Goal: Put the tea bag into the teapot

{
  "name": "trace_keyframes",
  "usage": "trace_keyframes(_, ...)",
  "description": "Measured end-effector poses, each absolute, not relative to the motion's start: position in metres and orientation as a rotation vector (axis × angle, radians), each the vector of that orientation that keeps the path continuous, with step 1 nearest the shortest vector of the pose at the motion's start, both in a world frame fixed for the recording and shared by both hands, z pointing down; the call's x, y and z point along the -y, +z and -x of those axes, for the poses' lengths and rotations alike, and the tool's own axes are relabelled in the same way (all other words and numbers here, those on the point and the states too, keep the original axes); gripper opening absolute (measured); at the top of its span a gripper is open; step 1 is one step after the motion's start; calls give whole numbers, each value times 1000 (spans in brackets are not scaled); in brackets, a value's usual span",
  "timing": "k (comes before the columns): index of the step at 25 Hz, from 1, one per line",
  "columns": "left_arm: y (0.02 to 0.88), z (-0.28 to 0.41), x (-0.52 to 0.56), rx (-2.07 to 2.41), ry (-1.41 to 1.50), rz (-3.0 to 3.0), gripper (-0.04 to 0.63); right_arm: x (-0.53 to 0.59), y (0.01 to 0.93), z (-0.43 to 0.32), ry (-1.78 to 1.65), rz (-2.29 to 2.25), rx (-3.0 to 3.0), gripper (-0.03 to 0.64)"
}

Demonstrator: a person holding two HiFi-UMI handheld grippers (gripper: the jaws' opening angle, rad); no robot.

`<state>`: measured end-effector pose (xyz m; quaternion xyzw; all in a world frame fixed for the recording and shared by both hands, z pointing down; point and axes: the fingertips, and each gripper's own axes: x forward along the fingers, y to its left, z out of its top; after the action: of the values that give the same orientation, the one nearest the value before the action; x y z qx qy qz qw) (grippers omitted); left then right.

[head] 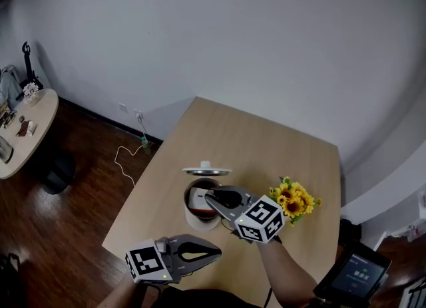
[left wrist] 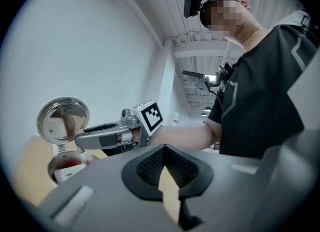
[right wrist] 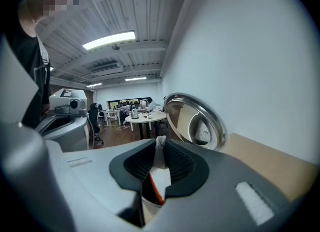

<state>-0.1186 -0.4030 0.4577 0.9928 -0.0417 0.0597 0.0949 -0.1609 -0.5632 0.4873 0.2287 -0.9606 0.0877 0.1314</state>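
Wooden table [head: 266,140] carries the teapot [head: 198,221], its lid [head: 207,169] raised. Directly above the teapot's mouth my right gripper [head: 209,197] pinches the tea bag [right wrist: 160,151]. My left gripper [head: 218,253], clenched empty, hovers near the teapot.

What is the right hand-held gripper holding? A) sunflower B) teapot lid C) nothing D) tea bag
D: the right hand-held gripper has its jaws pinched on the white tea bag, directly over the open teapot.
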Motion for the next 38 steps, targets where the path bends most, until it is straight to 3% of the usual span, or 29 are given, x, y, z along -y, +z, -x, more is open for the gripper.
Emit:
trace_keyframes(27,456,130,397,197,149,-2930,5,564,507,158,225,-660,2637,100)
trace_keyframes(38,434,118,360,111,101,-2965,5,497,437,133,189,-758,2789,76)
